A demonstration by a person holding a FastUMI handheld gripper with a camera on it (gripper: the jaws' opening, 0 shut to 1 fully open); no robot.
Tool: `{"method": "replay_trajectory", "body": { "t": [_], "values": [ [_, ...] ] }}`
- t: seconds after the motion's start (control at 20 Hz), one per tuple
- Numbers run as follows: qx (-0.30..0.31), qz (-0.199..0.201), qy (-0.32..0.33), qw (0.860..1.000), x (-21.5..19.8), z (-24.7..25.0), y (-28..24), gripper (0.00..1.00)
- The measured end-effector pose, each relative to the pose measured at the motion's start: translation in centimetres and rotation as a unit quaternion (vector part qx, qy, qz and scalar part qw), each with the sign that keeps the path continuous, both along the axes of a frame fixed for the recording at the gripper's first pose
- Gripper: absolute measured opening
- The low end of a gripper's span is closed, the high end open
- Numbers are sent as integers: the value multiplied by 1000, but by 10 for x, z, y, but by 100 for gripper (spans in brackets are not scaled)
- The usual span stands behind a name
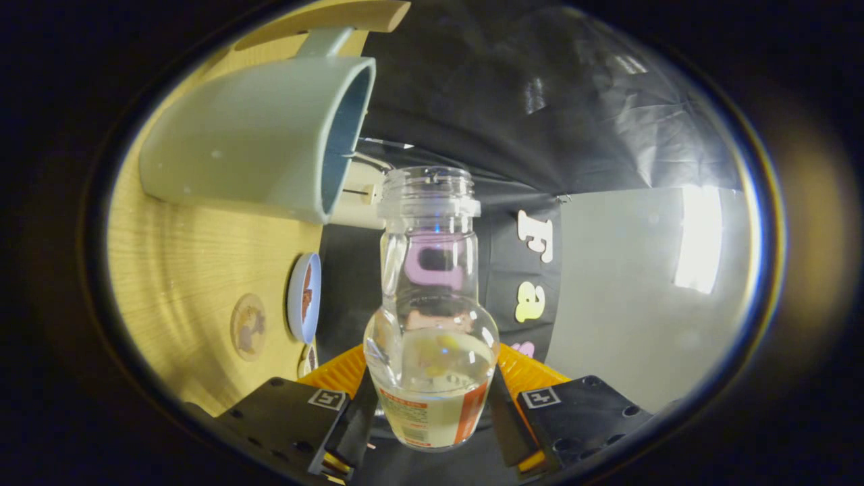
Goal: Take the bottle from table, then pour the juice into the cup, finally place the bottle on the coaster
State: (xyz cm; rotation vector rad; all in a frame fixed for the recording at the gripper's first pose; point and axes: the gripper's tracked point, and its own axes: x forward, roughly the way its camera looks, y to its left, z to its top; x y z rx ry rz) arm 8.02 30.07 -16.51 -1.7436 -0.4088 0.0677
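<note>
My gripper [430, 413] is shut on a clear, uncapped bottle [432, 317], both fingers pressing on its labelled lower part. Pale juice fills the bottle's bottom portion near the fingers; the neck is clear. The scene looks turned on its side, with the wooden table [182, 256] standing to the left of the bottle. A pale green cup [250, 142] with a blue inside stands on that table, its mouth level with the bottle's open mouth and just left of it, apart from it. A round coaster [248, 327] with a brownish picture lies on the table, left of the fingers.
A small blue-rimmed disc [304, 297] sits at the table's edge between the coaster and the bottle, with another round piece [308, 361] beside it. A wooden board [337, 15] shows beyond the cup. The black booth wall and a grey panel [628, 290] lie behind the bottle.
</note>
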Motion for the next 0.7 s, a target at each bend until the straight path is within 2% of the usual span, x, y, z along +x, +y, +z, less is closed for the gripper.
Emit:
{"method": "replay_trajectory", "body": {
  "t": [0.7],
  "values": [
    [-11,11,-18,1000,0,5,1,78]
  ]
}}
